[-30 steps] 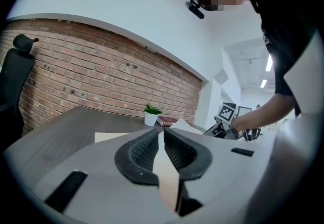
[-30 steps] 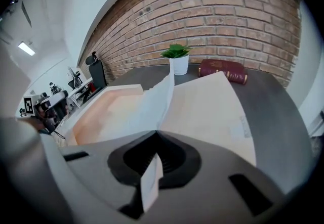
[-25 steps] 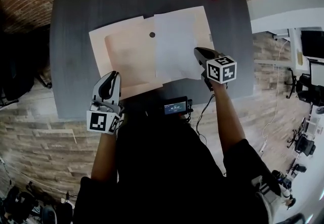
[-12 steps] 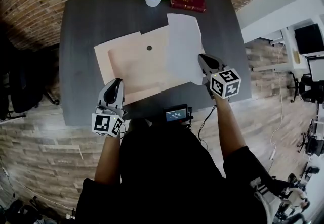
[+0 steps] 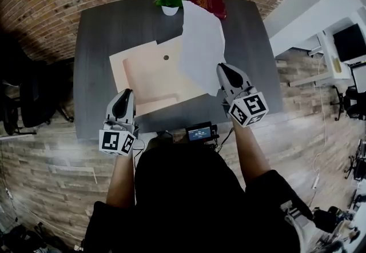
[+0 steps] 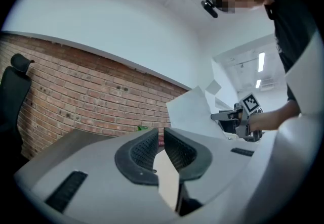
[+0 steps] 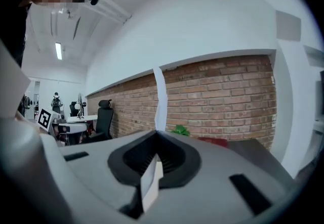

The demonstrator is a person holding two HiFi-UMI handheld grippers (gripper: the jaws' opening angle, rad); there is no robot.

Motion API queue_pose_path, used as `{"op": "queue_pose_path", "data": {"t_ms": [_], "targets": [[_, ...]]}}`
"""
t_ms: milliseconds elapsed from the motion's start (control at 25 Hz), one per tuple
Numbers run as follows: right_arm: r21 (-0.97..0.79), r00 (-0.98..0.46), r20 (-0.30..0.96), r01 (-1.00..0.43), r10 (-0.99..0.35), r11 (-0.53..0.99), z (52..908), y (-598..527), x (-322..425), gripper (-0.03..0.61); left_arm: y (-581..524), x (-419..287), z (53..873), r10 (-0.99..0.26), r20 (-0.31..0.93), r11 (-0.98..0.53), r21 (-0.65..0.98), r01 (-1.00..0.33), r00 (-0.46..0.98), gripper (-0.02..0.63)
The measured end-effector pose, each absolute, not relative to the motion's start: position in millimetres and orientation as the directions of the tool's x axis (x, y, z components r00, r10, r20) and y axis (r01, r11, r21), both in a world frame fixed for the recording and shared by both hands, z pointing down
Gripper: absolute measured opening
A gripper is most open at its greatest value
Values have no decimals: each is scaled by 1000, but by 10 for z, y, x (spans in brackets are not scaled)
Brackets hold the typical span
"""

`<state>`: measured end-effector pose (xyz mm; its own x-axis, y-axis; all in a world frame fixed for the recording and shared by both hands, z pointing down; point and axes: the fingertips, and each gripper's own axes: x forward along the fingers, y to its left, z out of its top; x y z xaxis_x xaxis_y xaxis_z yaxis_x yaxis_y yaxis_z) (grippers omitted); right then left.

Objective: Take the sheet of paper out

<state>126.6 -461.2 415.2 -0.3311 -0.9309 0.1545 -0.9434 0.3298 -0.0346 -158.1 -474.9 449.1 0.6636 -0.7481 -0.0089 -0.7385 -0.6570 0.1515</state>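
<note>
One view, riding the right gripper (image 7: 156, 134), shows the sheet of paper (image 7: 161, 99) edge-on, clamped in its jaws. The head view shows it raised above the worktop (image 5: 97, 40) far edge, and the left gripper (image 5: 124, 96) level, jaws pinching the folder (image 5: 150, 75) near edge.

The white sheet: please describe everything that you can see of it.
The sheet is thin, plain white paper, blank on the side shown, slightly curved. It is held up off the table, and the right tool is shut on its near right corner. In the head view its left edge overlaps the beige envelope and its far end hides part of the red book.
</note>
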Motion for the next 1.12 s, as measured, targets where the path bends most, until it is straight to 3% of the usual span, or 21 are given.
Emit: {"op": "queue_pose_path", "data": {"t_ms": [400,720,1120], "targets": [[9,-399,-7,-917,-917,399,3877,-3568,1390,5,-3787,-1032,4199,-760,-15,-646,123,-753,649,28],[10,-437,-24,-899,-899,437,3987,-2486,1559,5,-2651,-654,4210,-762,-10,-643,131,-755,647,28],[-4,-451,-28,-892,-892,451,4156,-1663,1495,5,-1796,-816,4225,-773,31,-626,127,-769,634,28]]}}
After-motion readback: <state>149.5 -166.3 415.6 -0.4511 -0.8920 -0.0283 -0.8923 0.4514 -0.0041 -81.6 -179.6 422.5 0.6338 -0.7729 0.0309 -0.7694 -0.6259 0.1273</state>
